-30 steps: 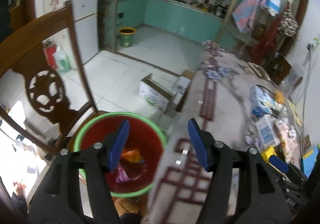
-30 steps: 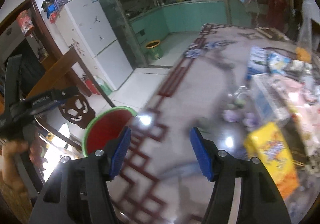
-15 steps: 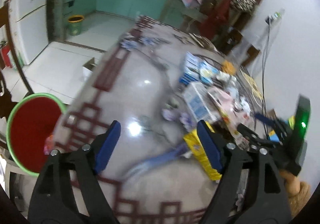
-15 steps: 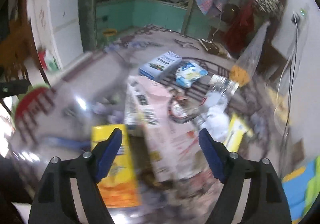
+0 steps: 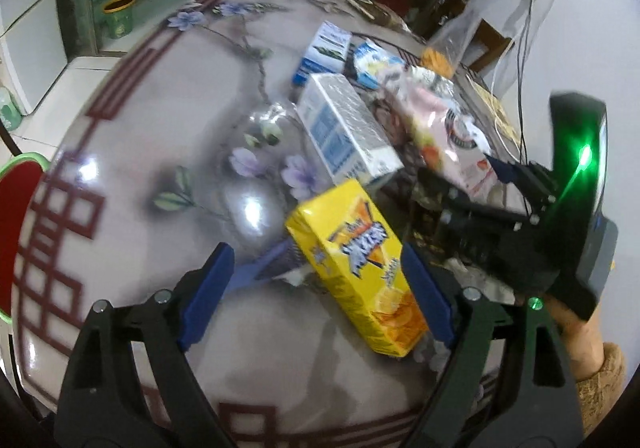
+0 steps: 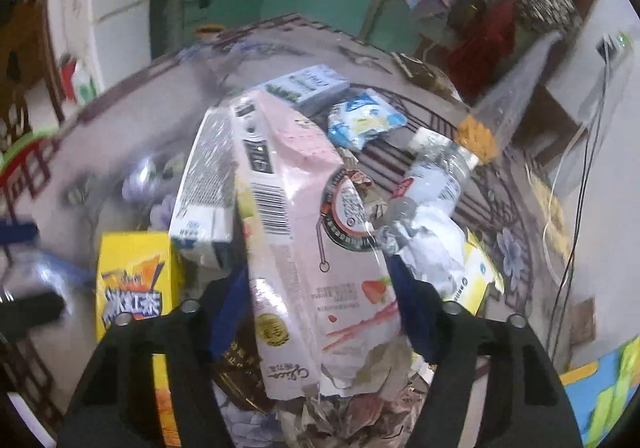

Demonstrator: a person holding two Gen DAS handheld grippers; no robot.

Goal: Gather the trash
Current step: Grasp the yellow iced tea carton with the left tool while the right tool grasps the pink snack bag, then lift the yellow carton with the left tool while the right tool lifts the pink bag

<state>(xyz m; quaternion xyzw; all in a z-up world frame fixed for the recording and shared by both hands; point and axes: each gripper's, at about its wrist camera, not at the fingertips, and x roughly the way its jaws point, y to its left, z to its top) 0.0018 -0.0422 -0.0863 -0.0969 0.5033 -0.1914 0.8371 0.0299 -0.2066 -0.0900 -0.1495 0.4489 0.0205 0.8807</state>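
Tongs of the left hand [image 5: 316, 292] are observed with the jaws opening, straddling the near end of a yellow iced-tea carton [image 5: 356, 264]; the blue pads stand clear of its sides, so nothing is gripped. The spread is judged to be set wide enough to take the carton across its narrow faces. At the far left edge of the left wrist view, a red bucket with a green rim [image 5: 16, 224] is seen below the table [image 5: 132, 152], presumably placed there so that trash can be dropped over the edge.

On the table, the yellow carton is found lying flat and skewed, just beside a white and blue carton [image 5: 344, 128]. To its right, a pink strawberry-print carton [image 6: 304, 232] lies on top of the heap, with a crushed clear plastic bottle [image 6: 436, 176] and crumpled paper beside it.

Tongs of the right hand [image 6: 312, 312] are noted with the jaws closing about the lower part of the pink carton. Pad contact cannot be confirmed, the left pad being partly hidden behind the carton. The grip is judged to be placed low, where the carton projects from the pile.
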